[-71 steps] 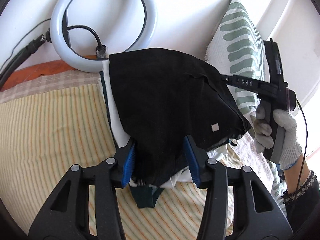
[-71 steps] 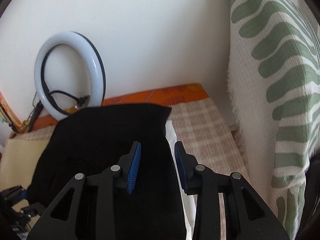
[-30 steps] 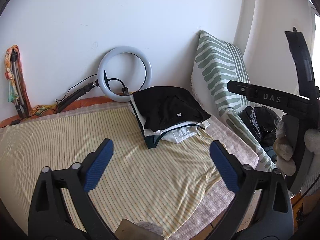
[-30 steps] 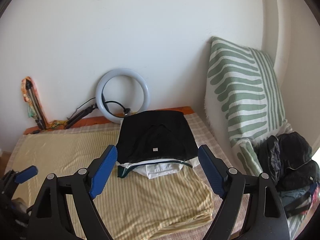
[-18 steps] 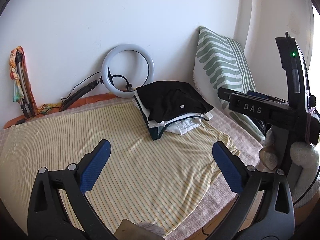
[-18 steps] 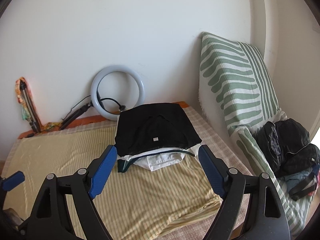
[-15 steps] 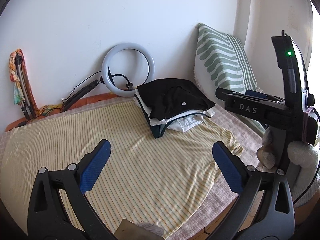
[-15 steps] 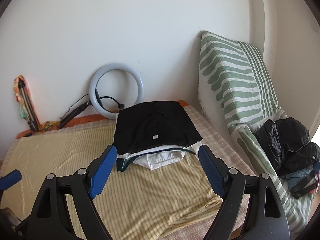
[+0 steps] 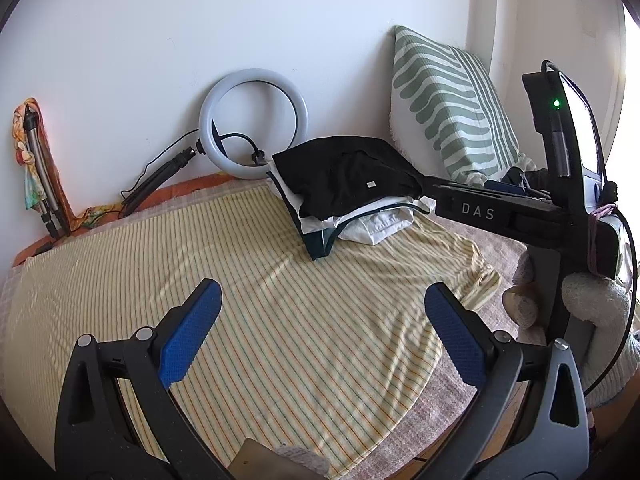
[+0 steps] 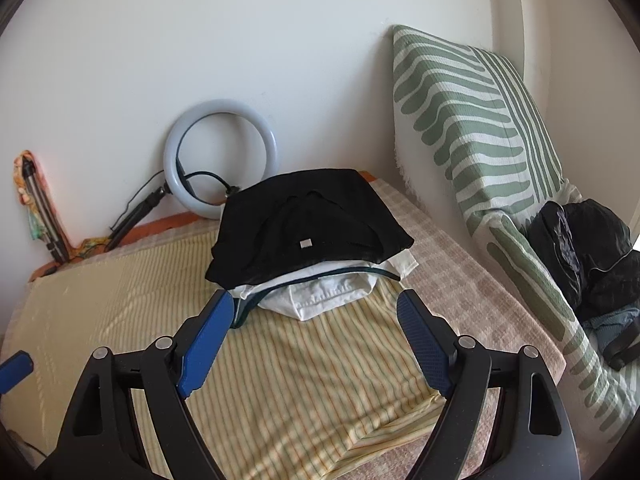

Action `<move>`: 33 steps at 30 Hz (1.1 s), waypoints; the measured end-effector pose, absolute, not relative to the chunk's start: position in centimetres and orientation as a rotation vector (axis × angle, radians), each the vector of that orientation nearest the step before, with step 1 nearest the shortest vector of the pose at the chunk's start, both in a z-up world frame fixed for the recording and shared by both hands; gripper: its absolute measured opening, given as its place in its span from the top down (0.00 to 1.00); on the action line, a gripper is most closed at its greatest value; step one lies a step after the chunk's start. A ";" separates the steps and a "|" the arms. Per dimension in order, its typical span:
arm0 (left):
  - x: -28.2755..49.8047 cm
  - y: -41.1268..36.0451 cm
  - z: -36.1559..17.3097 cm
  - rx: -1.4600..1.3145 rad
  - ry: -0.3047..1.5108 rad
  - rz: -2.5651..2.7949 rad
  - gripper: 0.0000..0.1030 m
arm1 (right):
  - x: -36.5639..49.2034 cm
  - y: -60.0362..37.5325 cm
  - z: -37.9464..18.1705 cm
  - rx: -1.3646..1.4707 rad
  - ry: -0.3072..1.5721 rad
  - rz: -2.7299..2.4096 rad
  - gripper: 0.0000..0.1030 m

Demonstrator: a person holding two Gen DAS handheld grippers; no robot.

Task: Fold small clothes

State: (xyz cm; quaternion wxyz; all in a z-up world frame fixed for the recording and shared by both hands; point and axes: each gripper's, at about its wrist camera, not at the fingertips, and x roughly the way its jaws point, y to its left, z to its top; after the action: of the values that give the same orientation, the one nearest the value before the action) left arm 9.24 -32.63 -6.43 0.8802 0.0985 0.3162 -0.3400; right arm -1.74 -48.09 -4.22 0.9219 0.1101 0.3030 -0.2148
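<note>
Both grippers, left gripper [image 9: 320, 336] and "DAS"-marked right gripper [image 10: 316, 340], have backed away, jaws wide and empty, from the black garment [image 10: 308, 224] stacked at 12 o'clock.

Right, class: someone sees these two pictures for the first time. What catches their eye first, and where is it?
Most likely the stack of folded clothes, topped by a black garment, at the far end of the striped yellow sheet. Behind it a white ring light leans on the wall, with a green-patterned pillow propped to the right. In the foreground, the left tool and right tool gape open, holding nothing.
</note>
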 end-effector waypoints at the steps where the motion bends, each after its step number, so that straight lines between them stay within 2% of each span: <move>1: 9.2 -32.7 -6.5 0.209 0.659 -0.710 0.00 | -1.7 -48.2 -4.3 0.226 0.625 -0.443 0.19; 33: 8.5 -33.0 -7.0 0.266 0.654 -0.726 0.00 | -1.8 -48.2 -5.2 0.240 0.633 -0.434 0.19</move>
State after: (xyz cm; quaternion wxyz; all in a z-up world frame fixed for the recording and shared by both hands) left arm 8.47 -33.00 -7.02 0.8745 0.1276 0.3131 -0.3477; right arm -1.81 -48.19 -5.21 0.9204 0.1168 0.3079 -0.2110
